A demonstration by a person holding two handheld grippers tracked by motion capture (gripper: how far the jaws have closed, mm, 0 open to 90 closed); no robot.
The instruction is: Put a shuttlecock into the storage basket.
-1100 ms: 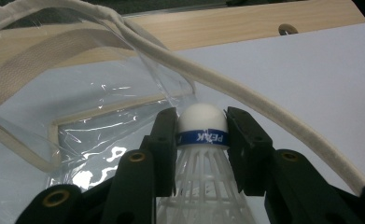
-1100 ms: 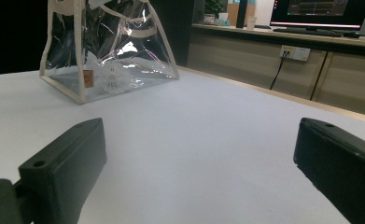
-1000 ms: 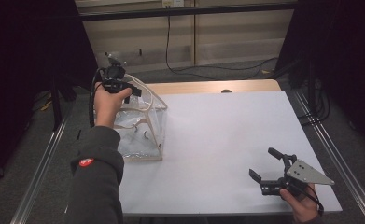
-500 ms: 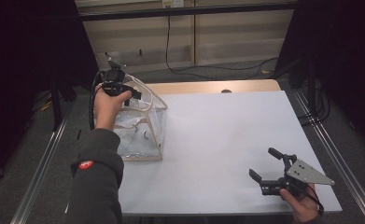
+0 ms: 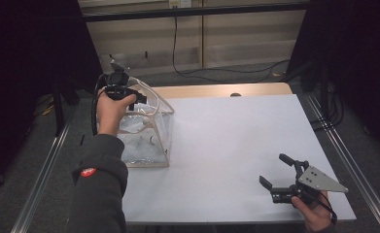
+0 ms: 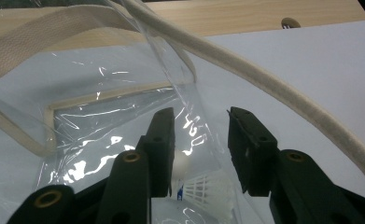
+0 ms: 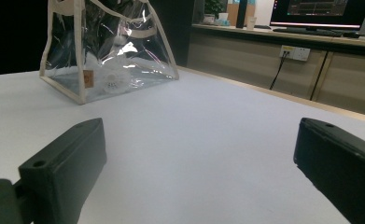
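A clear plastic bag with cream trim and cream handles stands at the table's left edge. A white shuttlecock lies on its bottom, also seen from the side as the shuttlecock in the bag. My left gripper hovers over the bag's mouth, pointing down into it. Its jaws have just been opening and stand apart, with only a fold of the bag's film showing in the gap and nothing pressed. My right gripper rests near the front right corner, wide open and empty.
The white table top stretches between the bag and the right gripper. A wooden strip with a small hole runs along the far edge. Metal rails flank the table. Cables hang on the far wall.
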